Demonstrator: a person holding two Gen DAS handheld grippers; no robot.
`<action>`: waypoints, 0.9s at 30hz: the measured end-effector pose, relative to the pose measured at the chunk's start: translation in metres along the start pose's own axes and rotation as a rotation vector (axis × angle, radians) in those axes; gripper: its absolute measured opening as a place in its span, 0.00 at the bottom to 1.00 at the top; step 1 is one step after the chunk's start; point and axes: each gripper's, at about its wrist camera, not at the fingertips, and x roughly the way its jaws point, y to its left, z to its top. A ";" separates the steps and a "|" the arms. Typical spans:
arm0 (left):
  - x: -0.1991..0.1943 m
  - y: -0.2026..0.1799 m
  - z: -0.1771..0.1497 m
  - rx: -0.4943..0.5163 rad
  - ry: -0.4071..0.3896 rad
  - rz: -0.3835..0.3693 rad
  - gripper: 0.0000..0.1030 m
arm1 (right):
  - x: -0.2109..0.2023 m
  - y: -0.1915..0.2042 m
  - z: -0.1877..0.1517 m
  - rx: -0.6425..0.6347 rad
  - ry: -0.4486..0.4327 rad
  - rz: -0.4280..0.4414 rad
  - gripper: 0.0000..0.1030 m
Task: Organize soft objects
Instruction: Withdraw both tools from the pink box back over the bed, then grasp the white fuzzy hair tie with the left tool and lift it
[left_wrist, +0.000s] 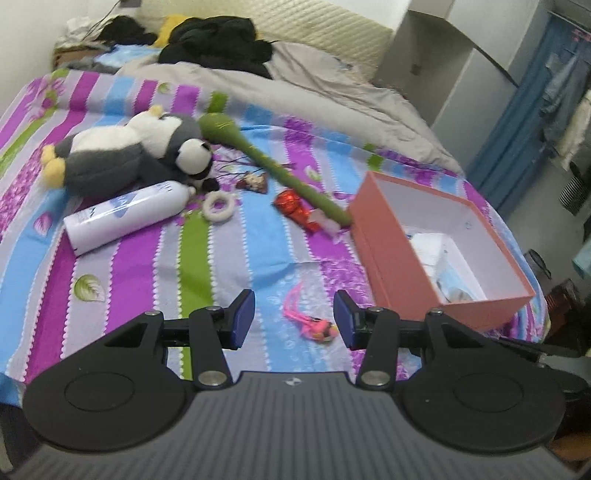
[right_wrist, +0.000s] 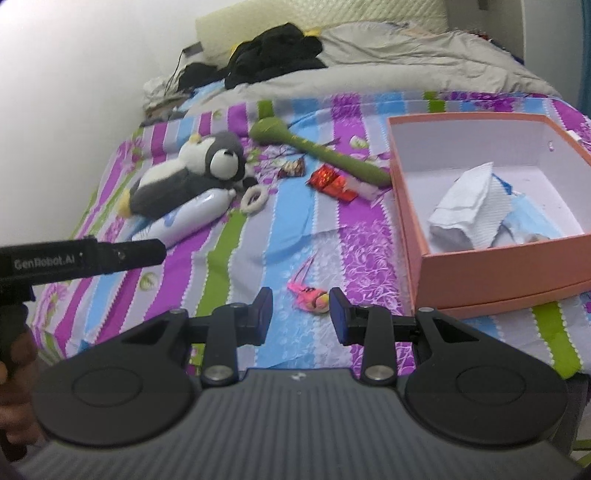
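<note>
A small pink plush toy (left_wrist: 316, 325) lies on the striped bedspread (left_wrist: 258, 258), just ahead of both grippers. My left gripper (left_wrist: 294, 319) hovers over it, open, with nothing between its pads. My right gripper (right_wrist: 301, 315) is also open and empty, and the pink toy (right_wrist: 308, 295) shows just beyond its fingertips. Further back lie a grey-and-white penguin plush (left_wrist: 122, 151), a panda plush (left_wrist: 192, 157) and a long green plush (left_wrist: 258, 155). A pink box (right_wrist: 491, 269) stands open at the right, holding white tissue (right_wrist: 465, 210) and a blue mask.
A white bottle (left_wrist: 125, 214), a white ring (left_wrist: 219, 206), a red foil packet (left_wrist: 295, 208) and a small brown trinket (left_wrist: 255, 181) lie mid-bed. A grey duvet (left_wrist: 314, 92) and black clothes (left_wrist: 218, 40) fill the far end. The bed edge is close below me.
</note>
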 end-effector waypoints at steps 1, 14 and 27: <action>0.003 0.003 0.001 -0.006 0.001 0.004 0.52 | 0.003 0.000 0.001 -0.003 0.008 0.001 0.36; 0.085 0.022 0.035 -0.015 0.051 0.036 0.52 | 0.055 -0.006 0.008 -0.044 0.097 -0.029 0.36; 0.161 0.035 0.063 -0.013 0.098 0.089 0.52 | 0.107 -0.009 0.022 -0.132 0.211 -0.013 0.36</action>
